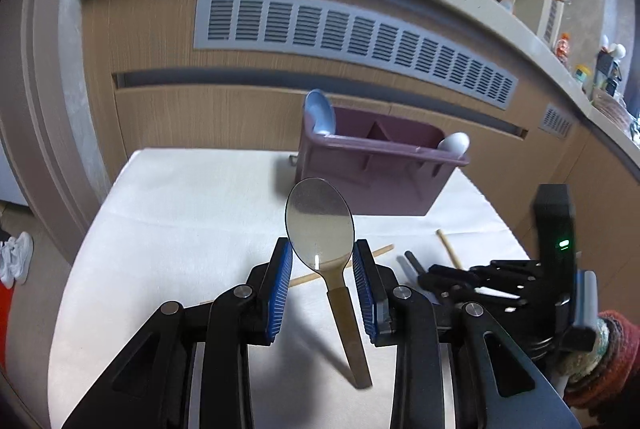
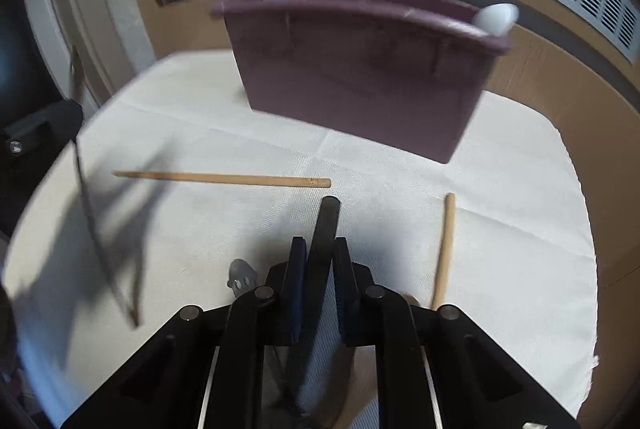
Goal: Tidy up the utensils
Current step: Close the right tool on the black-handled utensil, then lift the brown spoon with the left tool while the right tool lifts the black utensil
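- The left gripper (image 1: 322, 261) carries a spoon (image 1: 320, 221) clear of the desk (image 1: 180, 213). Its blue pads press the widest part of the metal bowl from both sides, and I judge that grip was chosen because the bowl gives the pads broad edges to pinch.
- The spoon's long axis runs along the fingers. The bowl points forward and up toward the purple caddy (image 1: 372, 173), and the tan handle trails back and down between the arms.
- The caddy stands near the desk's far edge. A blue spoon (image 1: 320, 113) sits upright in its left end compartment and a white spoon (image 1: 454, 143) in its right end one, which suggests spoons go in handle-first.
- The right gripper (image 2: 320, 249) has its jaws drawn in on a black handle (image 2: 326, 229). The handle's free end points toward the caddy, and what kind of utensil it is stays hidden.
- Two chopsticks lie loose. One chopstick (image 2: 224, 178) lies crosswise in mid-desk, and the other chopstick (image 2: 445, 249) points away, toward the right edge.
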`<state>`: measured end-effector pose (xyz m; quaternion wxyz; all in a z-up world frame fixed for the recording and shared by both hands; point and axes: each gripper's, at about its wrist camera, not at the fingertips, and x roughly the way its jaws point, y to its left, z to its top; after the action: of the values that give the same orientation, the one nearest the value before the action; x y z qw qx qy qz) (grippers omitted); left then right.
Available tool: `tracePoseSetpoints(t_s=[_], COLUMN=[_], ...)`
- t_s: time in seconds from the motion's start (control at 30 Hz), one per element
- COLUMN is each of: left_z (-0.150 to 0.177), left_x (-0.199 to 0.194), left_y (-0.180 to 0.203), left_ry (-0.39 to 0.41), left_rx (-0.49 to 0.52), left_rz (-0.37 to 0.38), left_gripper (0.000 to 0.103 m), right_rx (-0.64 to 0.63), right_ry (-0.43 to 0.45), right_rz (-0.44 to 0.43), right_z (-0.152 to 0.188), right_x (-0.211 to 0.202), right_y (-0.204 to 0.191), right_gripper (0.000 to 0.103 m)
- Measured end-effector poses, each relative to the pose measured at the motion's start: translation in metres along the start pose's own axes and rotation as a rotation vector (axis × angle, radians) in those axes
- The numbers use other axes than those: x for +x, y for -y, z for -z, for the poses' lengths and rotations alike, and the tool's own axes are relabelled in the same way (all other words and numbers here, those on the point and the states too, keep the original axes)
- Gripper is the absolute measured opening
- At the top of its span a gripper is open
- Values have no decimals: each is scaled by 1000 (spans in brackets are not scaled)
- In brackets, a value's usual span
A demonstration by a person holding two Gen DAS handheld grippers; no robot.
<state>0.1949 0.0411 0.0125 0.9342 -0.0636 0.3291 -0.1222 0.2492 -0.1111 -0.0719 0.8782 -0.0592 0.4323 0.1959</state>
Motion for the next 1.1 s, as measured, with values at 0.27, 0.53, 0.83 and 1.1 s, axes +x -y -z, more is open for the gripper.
tracePoseSetpoints(t_s=[0.27, 0.53, 0.83, 1.1], left_z=[-3, -7, -7, -2], left_x=[-17, -33, -30, -24], left_y=[18, 30, 27, 16], left_ry=[26, 54, 36, 2], left_rx=[27, 61, 44, 22], left_rz=[4, -8, -10, -20], left_gripper=[32, 32, 32, 32], right_rx=[37, 19, -8, -34], right_ry=[158, 234, -16, -105], right_rz=[-59, -61, -129, -60], right_z=[6, 11, 27, 6], right_x=[-58, -94, -48, -3], right_y=[19, 32, 43, 39], right_gripper=[9, 1, 5, 15])
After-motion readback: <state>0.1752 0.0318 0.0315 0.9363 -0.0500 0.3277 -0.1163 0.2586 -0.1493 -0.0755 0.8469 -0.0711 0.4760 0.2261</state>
